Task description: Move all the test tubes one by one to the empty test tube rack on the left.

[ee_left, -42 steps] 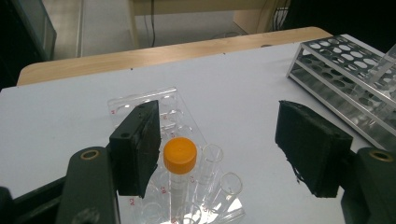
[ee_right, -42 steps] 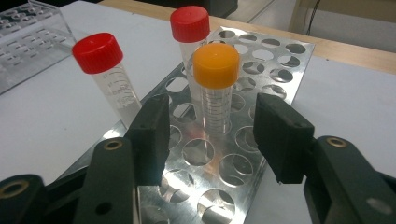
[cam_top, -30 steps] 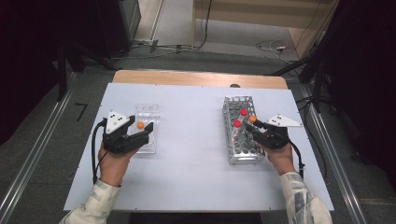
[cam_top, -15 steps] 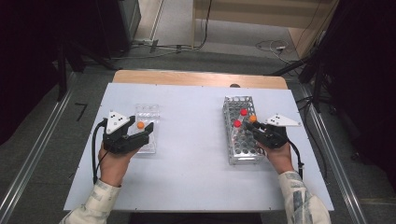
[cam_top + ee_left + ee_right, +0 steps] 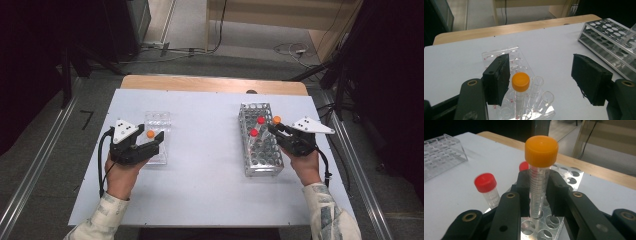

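My right gripper (image 5: 273, 129) is shut on a clear tube with an orange cap (image 5: 541, 150), held upright just above the metal tube rack (image 5: 260, 161). The tube's lower end hangs over the rack's holes (image 5: 549, 222). Two red-capped tubes (image 5: 261, 120) (image 5: 485, 182) stand in the rack beside it. My left gripper (image 5: 156, 145) is open around a second orange-capped tube (image 5: 520, 81), which stands in a clear plastic rack (image 5: 157, 120). One pad (image 5: 499, 80) is close beside that cap; the other pad (image 5: 589, 78) stands well off.
White table top (image 5: 205, 150) with a wooden edge (image 5: 210, 84) at the far side. Open space lies between the two racks. Metal rails run along both sides of the table, and cables lie on the floor beyond.
My right gripper has risen a little with the orange-capped tube, drawing it up out of the metal rack. The left gripper has stayed still.
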Demonstrator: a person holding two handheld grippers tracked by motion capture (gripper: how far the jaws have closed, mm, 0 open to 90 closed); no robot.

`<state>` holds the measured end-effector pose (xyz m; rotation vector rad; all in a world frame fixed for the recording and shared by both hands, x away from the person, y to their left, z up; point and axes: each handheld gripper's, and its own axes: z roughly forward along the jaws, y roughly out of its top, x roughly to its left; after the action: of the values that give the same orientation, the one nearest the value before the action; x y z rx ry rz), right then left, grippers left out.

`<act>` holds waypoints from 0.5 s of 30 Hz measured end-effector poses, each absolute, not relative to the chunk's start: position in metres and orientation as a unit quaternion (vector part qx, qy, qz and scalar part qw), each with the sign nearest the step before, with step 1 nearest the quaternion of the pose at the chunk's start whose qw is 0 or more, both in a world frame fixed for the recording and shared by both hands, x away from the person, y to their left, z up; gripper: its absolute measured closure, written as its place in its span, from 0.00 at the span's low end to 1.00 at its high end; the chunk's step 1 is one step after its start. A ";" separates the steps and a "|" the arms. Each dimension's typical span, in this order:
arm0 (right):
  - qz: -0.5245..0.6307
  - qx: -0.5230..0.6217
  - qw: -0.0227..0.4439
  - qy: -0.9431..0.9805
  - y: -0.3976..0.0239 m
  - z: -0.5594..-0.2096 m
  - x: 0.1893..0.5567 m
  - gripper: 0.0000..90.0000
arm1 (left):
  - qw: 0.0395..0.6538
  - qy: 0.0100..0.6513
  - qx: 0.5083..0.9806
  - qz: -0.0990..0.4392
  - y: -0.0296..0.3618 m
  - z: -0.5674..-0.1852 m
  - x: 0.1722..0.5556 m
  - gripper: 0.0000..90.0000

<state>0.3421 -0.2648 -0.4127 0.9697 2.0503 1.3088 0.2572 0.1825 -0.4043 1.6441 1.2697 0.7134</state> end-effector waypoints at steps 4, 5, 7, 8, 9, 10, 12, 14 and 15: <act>0.489 0.354 0.262 0.753 -0.265 -0.399 0.332 0.79 | 0.457 0.514 0.665 0.290 0.183 -0.404 0.257 0.35; 0.489 0.351 0.262 0.754 -0.265 -0.397 0.329 0.79 | 0.457 0.514 0.665 0.290 0.183 -0.404 0.256 0.35; 0.487 0.350 0.259 0.757 -0.264 -0.394 0.323 0.79 | 0.458 0.514 0.665 0.290 0.183 -0.403 0.256 0.35; 0.487 0.348 0.257 0.759 -0.263 -0.393 0.320 0.79 | 0.458 0.514 0.665 0.291 0.183 -0.403 0.256 0.35; 0.486 0.345 0.255 0.761 -0.263 -0.392 0.317 0.79 | 0.458 0.514 0.664 0.291 0.183 -0.403 0.256 0.35; 0.486 0.344 0.253 0.762 -0.262 -0.392 0.313 0.79 | 0.458 0.514 0.665 0.291 0.183 -0.403 0.256 0.35; 0.489 0.338 0.250 0.764 -0.262 -0.392 0.306 0.79 | 0.457 0.514 0.666 0.291 0.183 -0.403 0.256 0.35; 0.490 0.334 0.245 0.767 -0.261 -0.393 0.300 0.79 | 0.457 0.514 0.666 0.290 0.182 -0.403 0.256 0.35; 0.490 0.334 0.242 0.768 -0.260 -0.393 0.298 0.79 | 0.458 0.513 0.665 0.290 0.182 -0.403 0.256 0.35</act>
<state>0.2976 -0.2598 -0.3932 0.9123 2.1012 1.3385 0.2558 0.1820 -0.4031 1.6396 1.2647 0.7141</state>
